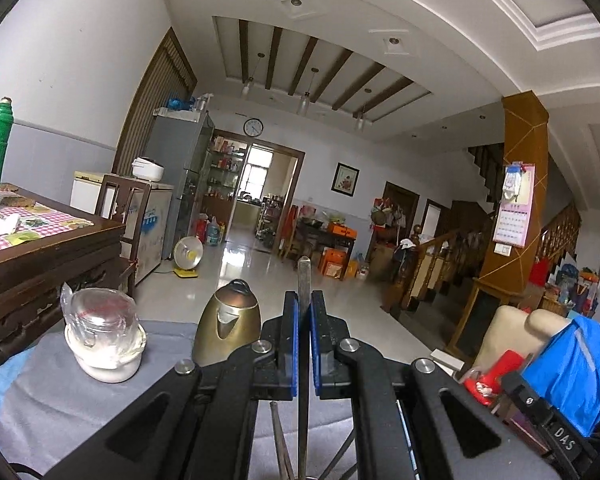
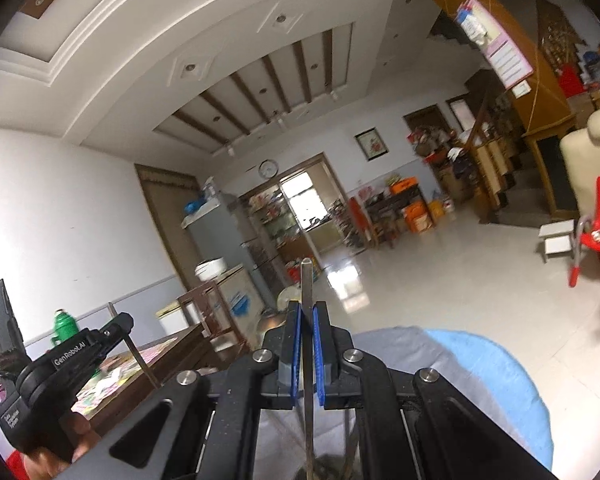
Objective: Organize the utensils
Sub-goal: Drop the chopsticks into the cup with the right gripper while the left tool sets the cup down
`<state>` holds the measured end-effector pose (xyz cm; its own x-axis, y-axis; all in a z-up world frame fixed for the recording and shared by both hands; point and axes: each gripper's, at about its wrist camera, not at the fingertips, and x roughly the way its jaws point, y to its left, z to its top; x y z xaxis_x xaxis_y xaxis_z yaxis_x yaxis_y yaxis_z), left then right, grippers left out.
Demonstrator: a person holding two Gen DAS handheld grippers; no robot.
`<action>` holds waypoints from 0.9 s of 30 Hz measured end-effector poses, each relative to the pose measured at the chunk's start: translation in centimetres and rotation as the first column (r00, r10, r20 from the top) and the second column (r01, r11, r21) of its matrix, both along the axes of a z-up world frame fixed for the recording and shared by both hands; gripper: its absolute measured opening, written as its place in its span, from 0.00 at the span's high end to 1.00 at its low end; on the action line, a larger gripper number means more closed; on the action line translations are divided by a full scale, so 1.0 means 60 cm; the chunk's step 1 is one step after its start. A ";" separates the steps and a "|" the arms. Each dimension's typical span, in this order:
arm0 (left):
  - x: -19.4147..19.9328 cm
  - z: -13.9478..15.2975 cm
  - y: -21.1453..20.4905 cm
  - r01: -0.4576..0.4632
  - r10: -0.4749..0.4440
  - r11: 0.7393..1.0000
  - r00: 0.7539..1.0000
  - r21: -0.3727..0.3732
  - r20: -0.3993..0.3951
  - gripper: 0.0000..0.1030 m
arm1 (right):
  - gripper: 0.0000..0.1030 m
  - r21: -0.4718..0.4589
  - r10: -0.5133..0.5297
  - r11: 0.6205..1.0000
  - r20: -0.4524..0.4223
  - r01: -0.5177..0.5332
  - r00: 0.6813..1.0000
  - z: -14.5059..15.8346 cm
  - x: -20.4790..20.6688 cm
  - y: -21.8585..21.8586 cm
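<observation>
Slim metal utensil handle (image 1: 304,280), upright

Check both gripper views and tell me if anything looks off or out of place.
Nothing looks spilled or damaged. The left gripper and the right gripper are each shut on a flat metal utensil handle that stands upright between the pads. The kettle and wrapped jar stand upright on the grey cloth.
</observation>
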<state>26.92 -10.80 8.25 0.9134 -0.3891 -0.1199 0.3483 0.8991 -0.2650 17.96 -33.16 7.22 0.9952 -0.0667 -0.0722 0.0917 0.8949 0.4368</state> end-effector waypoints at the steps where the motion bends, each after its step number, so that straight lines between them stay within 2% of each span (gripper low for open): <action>1: 0.003 -0.007 -0.004 -0.001 0.001 1.000 1.000 0.002 -0.007 0.95 | 0.94 0.000 -0.003 1.000 -0.002 0.003 1.000 -0.002 0.004 -0.001; 6: 0.033 -0.059 -0.029 -0.017 0.018 1.000 0.998 0.014 -0.065 0.95 | 0.94 0.002 0.003 1.000 -0.049 -0.003 0.999 -0.032 0.036 0.001; 9: 0.043 -0.094 -0.042 -0.026 0.030 0.999 0.994 0.048 -0.101 0.95 | 0.94 -0.009 0.022 1.000 -0.095 -0.023 0.995 -0.055 0.049 0.010; 13: 0.047 -0.134 -0.047 -0.003 0.015 0.998 0.983 0.062 -0.184 0.95 | 0.94 -0.017 0.063 0.998 -0.164 -0.067 0.984 -0.083 0.059 0.016; 18: 0.022 -0.147 -0.043 0.039 -0.017 0.995 0.974 0.091 -0.228 0.95 | 0.94 -0.006 0.118 0.992 -0.226 -0.122 0.967 -0.100 0.061 0.015; 21: -0.001 -0.142 -0.044 0.070 -0.034 0.988 0.969 0.140 -0.245 0.92 | 0.92 0.019 0.154 0.988 -0.264 -0.155 0.952 -0.112 0.065 0.019; 22: -0.011 -0.142 -0.042 0.082 -0.035 0.982 0.965 0.171 -0.261 0.82 | 0.91 0.030 0.171 0.985 -0.276 -0.169 0.946 -0.114 0.062 0.021; 23: -0.015 -0.142 -0.043 0.090 -0.032 0.976 0.960 0.196 -0.279 0.63 | 0.91 0.037 0.180 0.984 -0.282 -0.177 0.942 -0.117 0.058 0.019; 25: -0.032 -0.144 -0.033 0.096 -0.023 0.969 0.952 0.226 -0.305 0.42 | 0.90 0.055 0.201 0.980 -0.303 -0.193 0.931 -0.123 0.050 0.016; 27: -0.053 -0.146 -0.021 0.088 0.006 0.958 0.945 0.274 -0.326 0.40 | 0.88 0.079 0.206 0.979 -0.322 -0.190 0.924 -0.127 0.042 0.011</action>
